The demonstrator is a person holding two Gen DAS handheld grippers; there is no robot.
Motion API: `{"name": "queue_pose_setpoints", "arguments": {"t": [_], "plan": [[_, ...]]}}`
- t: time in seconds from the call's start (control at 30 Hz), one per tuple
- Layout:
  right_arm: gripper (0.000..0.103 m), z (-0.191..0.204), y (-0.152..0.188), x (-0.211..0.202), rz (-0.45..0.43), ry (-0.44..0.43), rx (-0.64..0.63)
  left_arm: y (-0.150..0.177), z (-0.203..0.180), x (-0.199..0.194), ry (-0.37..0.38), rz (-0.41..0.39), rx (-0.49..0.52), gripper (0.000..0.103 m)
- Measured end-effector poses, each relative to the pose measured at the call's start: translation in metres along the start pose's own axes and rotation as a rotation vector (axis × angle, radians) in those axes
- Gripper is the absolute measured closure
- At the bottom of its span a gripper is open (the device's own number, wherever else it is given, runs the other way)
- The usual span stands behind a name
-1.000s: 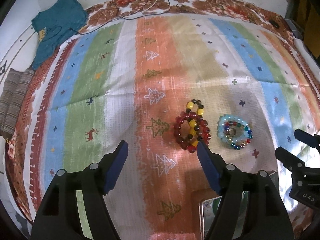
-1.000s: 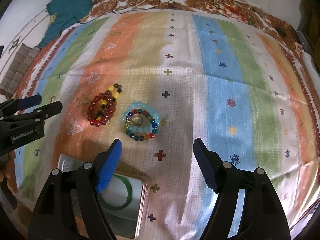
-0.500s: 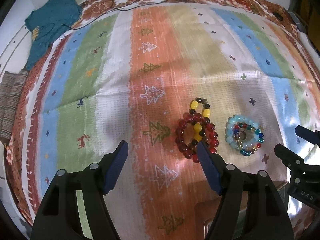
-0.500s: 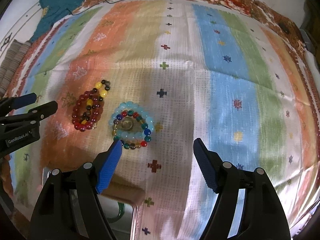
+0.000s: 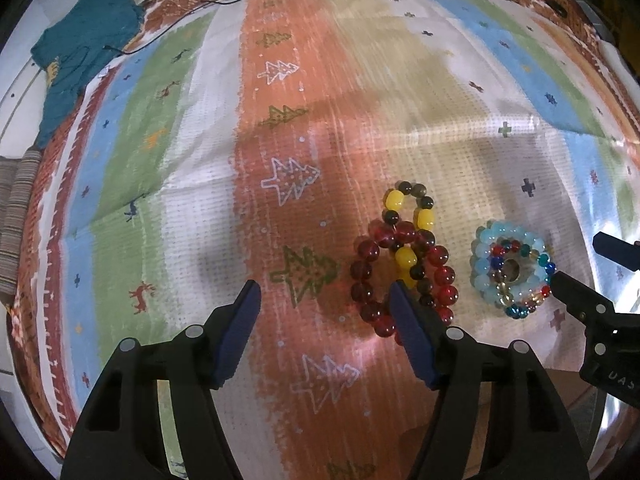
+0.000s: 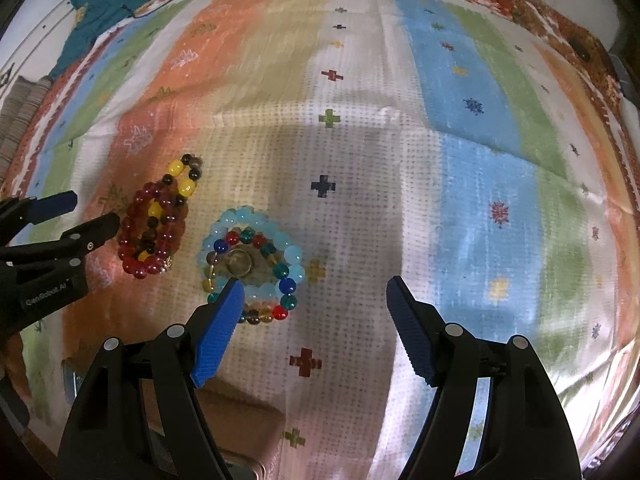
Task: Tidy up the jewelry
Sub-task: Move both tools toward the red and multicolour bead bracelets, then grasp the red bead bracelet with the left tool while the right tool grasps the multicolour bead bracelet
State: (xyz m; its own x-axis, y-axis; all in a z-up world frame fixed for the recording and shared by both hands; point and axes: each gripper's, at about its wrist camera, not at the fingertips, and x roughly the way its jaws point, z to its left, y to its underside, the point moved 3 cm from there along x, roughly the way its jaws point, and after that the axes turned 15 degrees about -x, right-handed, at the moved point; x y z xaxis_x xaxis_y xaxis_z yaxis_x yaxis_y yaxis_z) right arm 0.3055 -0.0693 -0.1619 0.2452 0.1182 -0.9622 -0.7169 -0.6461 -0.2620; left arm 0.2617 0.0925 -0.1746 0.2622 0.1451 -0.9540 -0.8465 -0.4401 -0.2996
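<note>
A pile of red, yellow and dark bead bracelets [image 5: 404, 256] lies on the striped cloth [image 5: 224, 128], just ahead of my left gripper's right finger. It also shows in the right wrist view [image 6: 154, 222]. Beside it lies a pile of pale blue and multicoloured bead bracelets [image 5: 510, 270] around a small metal ring [image 6: 239, 261]; this pile [image 6: 256, 260] sits just ahead of my right gripper's left finger. My left gripper [image 5: 324, 300] is open and empty. My right gripper [image 6: 314, 298] is open and empty; it also shows at the left wrist view's right edge [image 5: 580, 268].
A box edge [image 6: 244, 436] shows at the bottom under my right gripper. A teal garment [image 5: 80, 48] and a black cable [image 5: 224, 0] lie at the far left of the cloth. A striped folded fabric [image 5: 16, 216] sits at the left edge.
Both grippers have moved forward and down toward the bracelet piles, which now look larger and closer. The box has slid almost out of view below. Both stay open.
</note>
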Motion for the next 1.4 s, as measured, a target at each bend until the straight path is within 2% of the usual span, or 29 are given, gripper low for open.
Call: {"name": "queue_pose_setpoints", "arguments": {"t": [0.07, 0.17, 0.27, 0.33, 0.4, 0.43, 0.47, 0.5, 0.53, 0.57, 0.67, 0.77, 1.03, 1.13, 1.2, 1.4], "plan": [[0.030, 0.001, -0.002, 0.002, 0.003, -0.003, -0.004, -0.001, -0.001, 0.005, 0.003, 0.009, 0.001, 0.041], [0.040, 0.004, -0.003, 0.007, 0.015, -0.006, -0.012, -0.003, -0.003, 0.013, 0.005, 0.021, 0.005, 0.044], [0.047, 0.005, -0.003, 0.013, 0.030, -0.013, -0.016, -0.004, -0.004, 0.021, -0.002, 0.029, 0.009, 0.048], [0.050, 0.005, -0.004, 0.017, 0.037, -0.017, -0.018, -0.004, -0.004, 0.027, -0.004, 0.039, 0.011, 0.054], [0.058, 0.006, -0.005, 0.020, 0.044, -0.021, -0.020, -0.004, -0.005, 0.030, -0.007, 0.037, 0.023, 0.056], [0.059, 0.006, -0.006, 0.022, 0.041, -0.031, -0.020, -0.003, -0.006, 0.031, -0.006, 0.033, 0.031, 0.060], [0.066, 0.007, -0.006, 0.022, 0.038, -0.038, -0.020, -0.003, -0.007, 0.032, 0.000, 0.034, 0.035, 0.063], [0.075, 0.008, -0.007, 0.022, 0.035, -0.047, -0.021, -0.003, -0.008, 0.031, 0.005, 0.035, 0.036, 0.072], [0.079, 0.010, -0.007, 0.023, 0.035, -0.052, -0.024, -0.003, -0.009, 0.030, 0.010, 0.037, 0.035, 0.087], [0.085, 0.010, -0.007, 0.023, 0.035, -0.054, -0.027, -0.003, -0.010, 0.030, 0.010, 0.040, 0.036, 0.090], [0.086, 0.014, -0.006, 0.022, 0.034, -0.041, -0.046, -0.001, -0.012, 0.028, 0.014, 0.045, 0.045, 0.090], [0.091, 0.016, -0.010, 0.021, 0.027, -0.036, -0.049, 0.000, -0.012, 0.025, 0.016, 0.041, 0.044, 0.090], [0.092, 0.012, -0.006, 0.005, -0.007, -0.019, -0.048, 0.004, -0.013, 0.002, 0.031, 0.001, 0.019, 0.090], [0.092, 0.014, -0.007, -0.007, -0.044, -0.008, -0.048, 0.007, -0.015, -0.007, 0.027, -0.018, 0.018, 0.090], [0.092, 0.012, -0.005, -0.017, -0.059, 0.017, -0.048, 0.009, -0.018, -0.018, 0.039, -0.041, 0.017, 0.090], [0.092, 0.014, -0.004, -0.038, -0.110, 0.023, -0.044, 0.011, -0.025, -0.044, 0.075, -0.087, 0.024, 0.090]]}}
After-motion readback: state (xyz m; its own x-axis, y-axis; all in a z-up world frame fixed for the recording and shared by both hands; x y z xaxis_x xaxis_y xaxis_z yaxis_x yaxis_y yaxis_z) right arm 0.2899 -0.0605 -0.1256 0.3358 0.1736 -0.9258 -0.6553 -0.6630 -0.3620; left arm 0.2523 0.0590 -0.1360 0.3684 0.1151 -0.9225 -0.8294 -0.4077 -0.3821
